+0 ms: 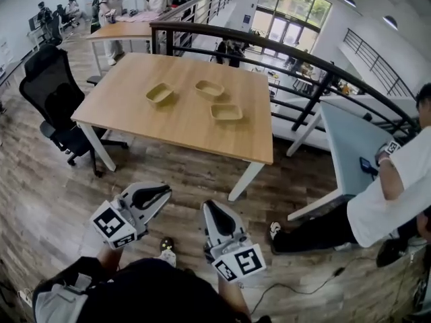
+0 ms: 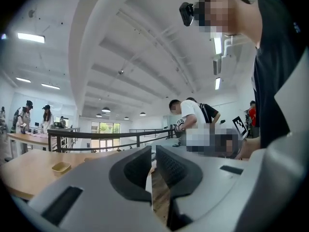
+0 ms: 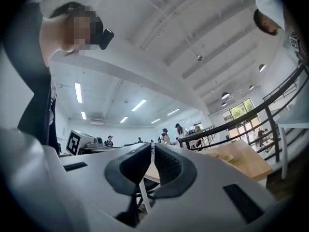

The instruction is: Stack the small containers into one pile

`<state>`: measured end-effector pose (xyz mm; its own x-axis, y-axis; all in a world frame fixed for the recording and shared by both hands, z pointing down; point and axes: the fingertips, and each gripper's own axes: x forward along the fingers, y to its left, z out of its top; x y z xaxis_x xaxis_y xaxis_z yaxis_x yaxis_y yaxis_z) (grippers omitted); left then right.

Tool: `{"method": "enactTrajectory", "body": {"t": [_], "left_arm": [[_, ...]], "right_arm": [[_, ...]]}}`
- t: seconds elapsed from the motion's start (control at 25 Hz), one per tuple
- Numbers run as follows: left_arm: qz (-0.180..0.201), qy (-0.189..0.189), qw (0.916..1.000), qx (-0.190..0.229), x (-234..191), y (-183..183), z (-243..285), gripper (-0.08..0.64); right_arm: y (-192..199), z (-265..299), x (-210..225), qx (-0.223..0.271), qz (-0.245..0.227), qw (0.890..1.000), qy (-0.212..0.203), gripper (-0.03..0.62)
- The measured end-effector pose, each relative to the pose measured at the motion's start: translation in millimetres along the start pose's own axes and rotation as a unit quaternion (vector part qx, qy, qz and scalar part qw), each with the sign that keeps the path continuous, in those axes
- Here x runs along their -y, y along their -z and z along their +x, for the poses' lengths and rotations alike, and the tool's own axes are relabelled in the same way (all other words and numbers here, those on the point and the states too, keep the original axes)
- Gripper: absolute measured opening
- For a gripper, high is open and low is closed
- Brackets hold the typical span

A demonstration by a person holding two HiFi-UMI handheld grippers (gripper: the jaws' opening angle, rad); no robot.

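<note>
You carry your left gripper (image 1: 153, 195) and right gripper (image 1: 217, 215) with jaws closed on nothing, since you stand well short of the table (image 1: 128, 116) where the small containers (image 1: 209, 89) lie apart, unstacked.

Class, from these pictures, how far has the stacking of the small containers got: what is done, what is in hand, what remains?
Done: nothing; the left container, back container and right container lie apart on the table. In hand: nothing; the left gripper and right gripper are shut, empty, short of the table. Left: all the stacking.
</note>
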<state>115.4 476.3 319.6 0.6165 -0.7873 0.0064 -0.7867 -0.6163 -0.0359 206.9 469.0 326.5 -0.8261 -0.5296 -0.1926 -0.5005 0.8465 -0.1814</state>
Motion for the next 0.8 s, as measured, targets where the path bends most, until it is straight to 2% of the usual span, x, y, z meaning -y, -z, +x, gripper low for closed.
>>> {"method": "enactTrajectory", "body": {"t": [0.2, 0.44, 0.8], "left_arm": [[0.002, 0.012, 0.9999, 0.0, -44, 8, 8, 0.035], [-0.019, 0.018, 0.9997, 0.002, -98, 19, 9, 0.035], [-0.015, 0.046, 0.9988, 0.007, -144, 26, 9, 0.035]], "right_arm": [[8, 44, 13, -0.007, -0.003, 1.0, 0.005, 0.031], [17, 88, 19, -0.015, -0.012, 1.0, 0.019, 0.031], [35, 135, 23, -0.027, -0.022, 0.998, 0.043, 0.031]]}}
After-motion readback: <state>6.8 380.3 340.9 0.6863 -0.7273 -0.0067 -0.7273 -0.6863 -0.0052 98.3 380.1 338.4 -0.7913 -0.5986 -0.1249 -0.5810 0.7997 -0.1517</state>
